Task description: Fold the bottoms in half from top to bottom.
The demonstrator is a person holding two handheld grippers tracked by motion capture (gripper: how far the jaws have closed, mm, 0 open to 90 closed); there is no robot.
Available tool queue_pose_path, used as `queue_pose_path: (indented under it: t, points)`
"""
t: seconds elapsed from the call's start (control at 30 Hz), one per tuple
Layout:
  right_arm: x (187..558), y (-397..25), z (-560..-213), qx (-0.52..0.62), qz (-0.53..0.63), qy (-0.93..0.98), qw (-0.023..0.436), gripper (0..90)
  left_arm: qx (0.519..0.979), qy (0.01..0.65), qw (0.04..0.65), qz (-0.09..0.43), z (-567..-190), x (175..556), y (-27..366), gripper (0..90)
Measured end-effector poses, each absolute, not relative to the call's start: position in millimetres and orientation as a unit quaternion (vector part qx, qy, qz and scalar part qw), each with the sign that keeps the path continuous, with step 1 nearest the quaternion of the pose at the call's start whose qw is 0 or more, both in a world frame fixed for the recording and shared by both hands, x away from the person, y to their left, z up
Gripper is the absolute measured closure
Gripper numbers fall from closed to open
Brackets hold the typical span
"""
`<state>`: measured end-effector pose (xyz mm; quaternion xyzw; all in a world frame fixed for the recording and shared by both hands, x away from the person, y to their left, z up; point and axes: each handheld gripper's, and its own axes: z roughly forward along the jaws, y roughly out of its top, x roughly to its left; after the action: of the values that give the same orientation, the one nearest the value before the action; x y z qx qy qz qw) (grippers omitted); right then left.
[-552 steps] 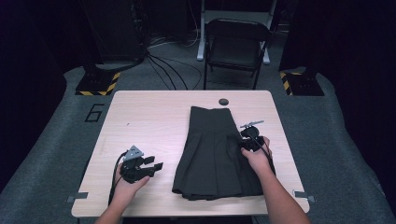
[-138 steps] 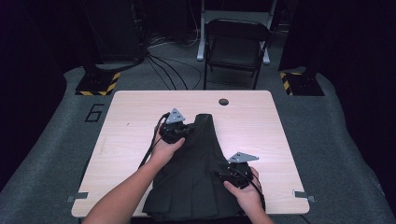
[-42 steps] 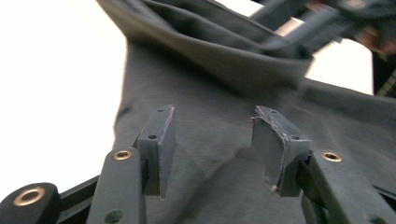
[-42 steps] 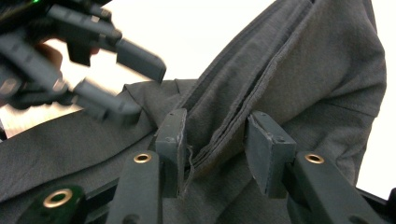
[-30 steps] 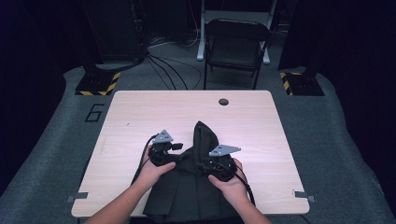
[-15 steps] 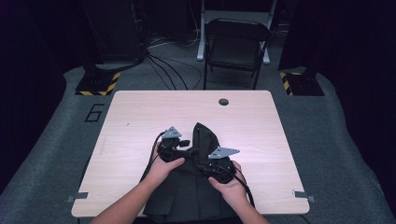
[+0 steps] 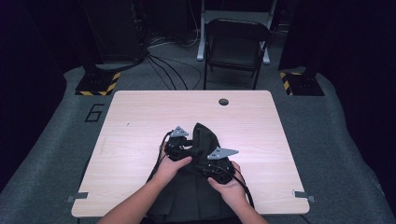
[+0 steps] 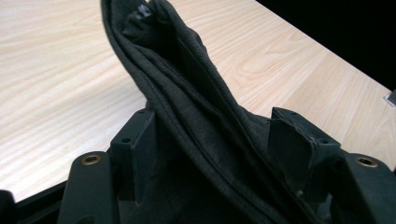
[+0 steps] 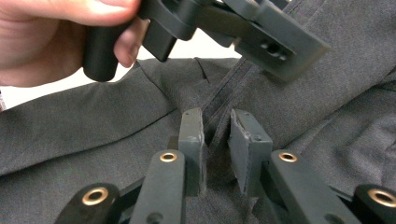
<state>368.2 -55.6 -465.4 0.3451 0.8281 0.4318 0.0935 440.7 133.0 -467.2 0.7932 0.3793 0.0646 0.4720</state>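
Pale tabletop carries a dark skirt bunched near six o'clock. Left tool gapes around a fold; right tool pinches a seam. Folding looks halfway, judging by the unflattened heap.

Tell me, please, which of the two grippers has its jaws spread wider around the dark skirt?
The left gripper: its jaws stand wide apart around a thick fold of skirt, while the right gripper pinches a thin seam.

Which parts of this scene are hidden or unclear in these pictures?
- Near hem of the dark skirt: high view, cut off by the bottom edge and covered by the forearms.
- Left gripper: left gripper view, draped fabric hides whether the jaws pinch it.
- Right gripper: right gripper view, the pinched fold hides the jaw gap.
- Table number mark: too small.
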Motion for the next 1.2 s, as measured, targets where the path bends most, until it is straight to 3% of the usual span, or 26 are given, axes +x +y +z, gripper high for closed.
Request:
queue_pose_path:
  t: [0.1,0.2,0.37,0.57,0.67,1.07,1.2]
  points:
    - [368,-55,-466,0.345,0.433,0.828,0.094,74.0,0.790,0.384,0.474,0.058,-470,441,129,36.7]
    - [368,-55,-466,0.346,0.432,0.828,0.092,73.6,0.791,0.380,0.475,0.058,-471,441,126,46.3]
    - [368,-55,-468,0.345,0.434,0.827,0.091,72.9,0.784,0.381,0.486,0.060,-470,438,120,54.9]
    - [368,-55,-468,0.346,0.436,0.826,0.092,69.6,0.789,0.375,0.481,0.077,-468,436,116,75.7]
    - [366,-56,-467,0.348,0.440,0.823,0.089,67.2,0.787,0.373,0.484,0.081,-467,435,117,80.8]
    - [355,-73,-449,0.347,0.495,0.790,0.104,52.6,0.789,0.362,0.490,0.079,-453,441,124,83.1]
    - [351,-76,-448,0.339,0.494,0.794,0.101,52.1,0.796,0.344,0.491,0.082,-437,445,126,83.2]
